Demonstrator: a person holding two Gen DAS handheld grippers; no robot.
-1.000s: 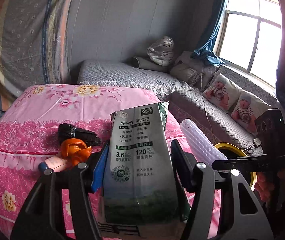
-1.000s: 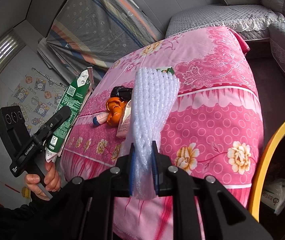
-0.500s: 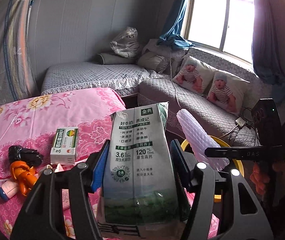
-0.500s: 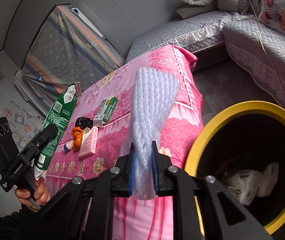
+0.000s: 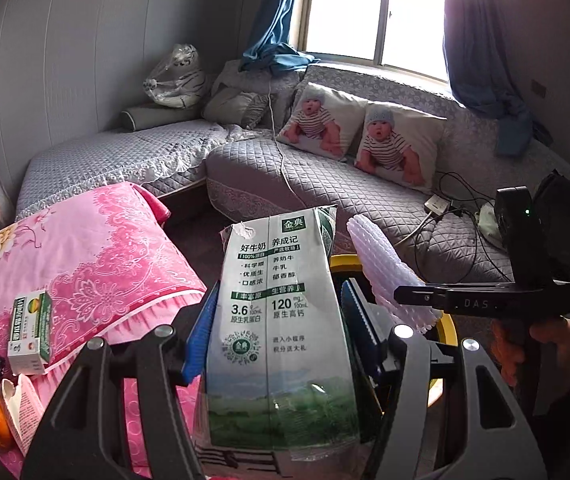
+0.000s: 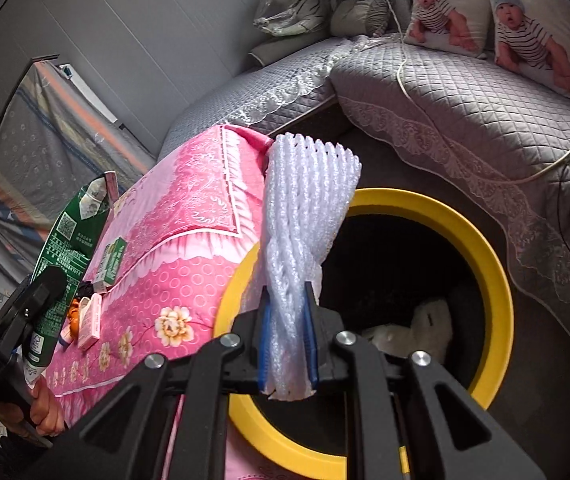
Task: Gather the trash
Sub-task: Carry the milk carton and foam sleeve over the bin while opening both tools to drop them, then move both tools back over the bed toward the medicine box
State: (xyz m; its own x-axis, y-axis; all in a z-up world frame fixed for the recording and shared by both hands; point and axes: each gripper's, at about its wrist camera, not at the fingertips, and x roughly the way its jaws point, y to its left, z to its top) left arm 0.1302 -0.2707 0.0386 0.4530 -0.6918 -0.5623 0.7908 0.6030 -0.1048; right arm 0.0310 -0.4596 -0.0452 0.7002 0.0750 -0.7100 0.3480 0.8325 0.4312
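Left claw [image 5: 281, 344]: pinches a green-and-white milk carton [image 5: 281, 320] upright between its blue pads, just beside the yellow rim.
Right claw [image 6: 288, 344]: pressed tight on a white foam net sleeve [image 6: 305, 216], held over the near edge of the bin.
Bin [image 6: 489, 264]: round, yellow-rimmed, dark inside, with pale crumpled trash at the bottom; it stands against the desk.
Desk [image 6: 205, 240]: draped in pink flowered cloth; carries a small green box [image 5: 31, 326], a pink box, an orange item and a black item near its edge.
Background: grey quilted sofa [image 5: 325, 184] with two baby-print cushions beneath a window.
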